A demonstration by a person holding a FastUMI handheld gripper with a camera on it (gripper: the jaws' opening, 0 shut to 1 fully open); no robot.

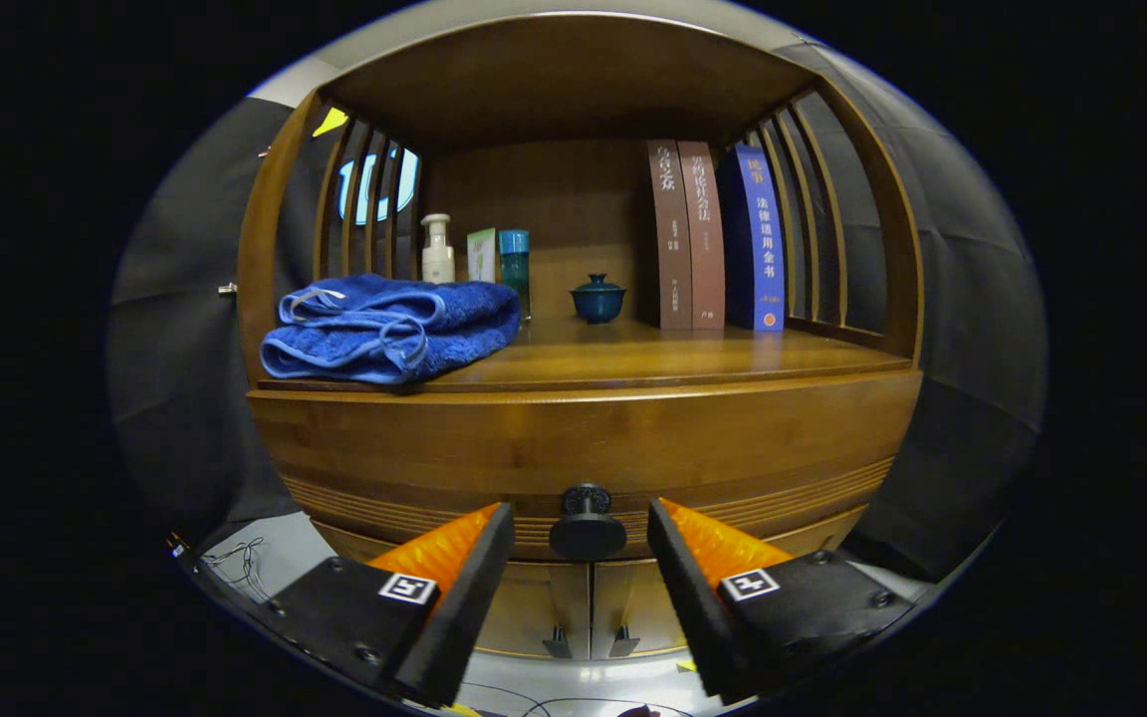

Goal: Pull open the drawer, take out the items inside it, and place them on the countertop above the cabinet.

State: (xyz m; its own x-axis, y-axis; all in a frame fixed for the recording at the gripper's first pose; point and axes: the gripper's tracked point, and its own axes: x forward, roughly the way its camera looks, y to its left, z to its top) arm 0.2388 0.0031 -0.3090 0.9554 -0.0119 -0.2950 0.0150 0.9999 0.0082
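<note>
Drawer [583,448] sits closed under the countertop [653,363], its dark round knob [587,526] right between the gripper's [580,538] spread fingers, which aren't touching it (a gap shows on both sides). Up on the countertop lies a folded blue towel [389,334] at the front left. Farther back stand a pump bottle [437,251], a teal bottle [514,267], a small lidded teal cup [597,299] and three upright books [718,237].

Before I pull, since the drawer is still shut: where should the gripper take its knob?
Grip the round dark knob across its head, coming straight in from the front. It juts out of the drawer front on a short stem, already centred between the open gripper fingers.
</note>
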